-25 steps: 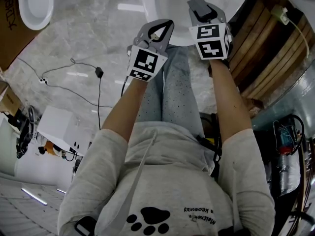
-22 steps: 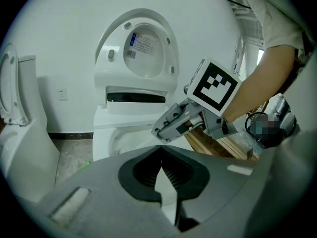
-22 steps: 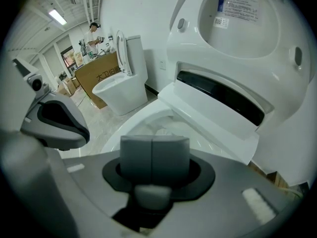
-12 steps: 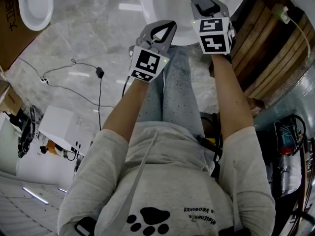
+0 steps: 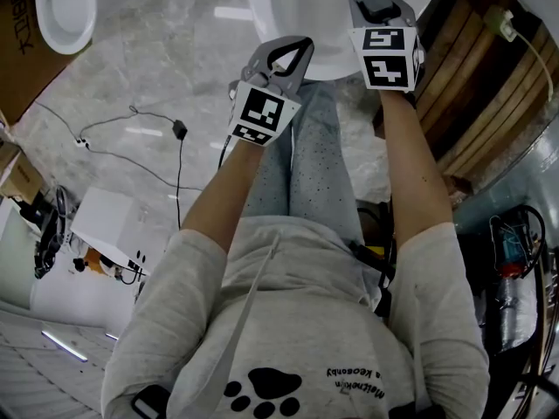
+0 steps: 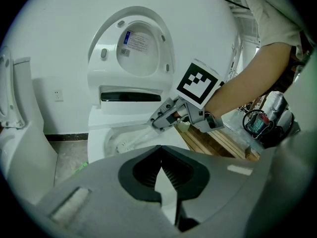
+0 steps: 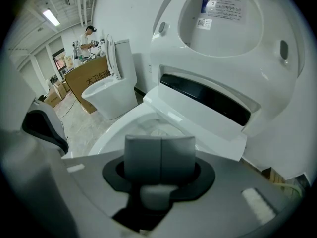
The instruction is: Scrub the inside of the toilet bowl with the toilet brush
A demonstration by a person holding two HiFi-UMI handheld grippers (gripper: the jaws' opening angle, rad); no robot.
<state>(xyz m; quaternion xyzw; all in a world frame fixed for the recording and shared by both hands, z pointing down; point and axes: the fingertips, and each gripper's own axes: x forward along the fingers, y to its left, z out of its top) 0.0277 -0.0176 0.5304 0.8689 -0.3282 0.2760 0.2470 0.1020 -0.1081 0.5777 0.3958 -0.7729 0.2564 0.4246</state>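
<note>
Cardboard box (image 7: 94,79) at far left carried large black Chinese characters: the first two read 大卫, the rest unclear. The same box at the head view's top left (image 5: 19,24) showed only a cut-off stroke or two, unreadable. The raised toilet lid (image 6: 134,41) bore a white sticker with a blue strip and a smaller label beside it, print too small to read. The sweatshirt (image 5: 288,321) had a black paw graphic and two lines of small upside-down lettering, not legible. Cubes on the left gripper (image 5: 297,49) and right gripper (image 6: 156,124) showed black-and-white square markers, no letters.
</note>
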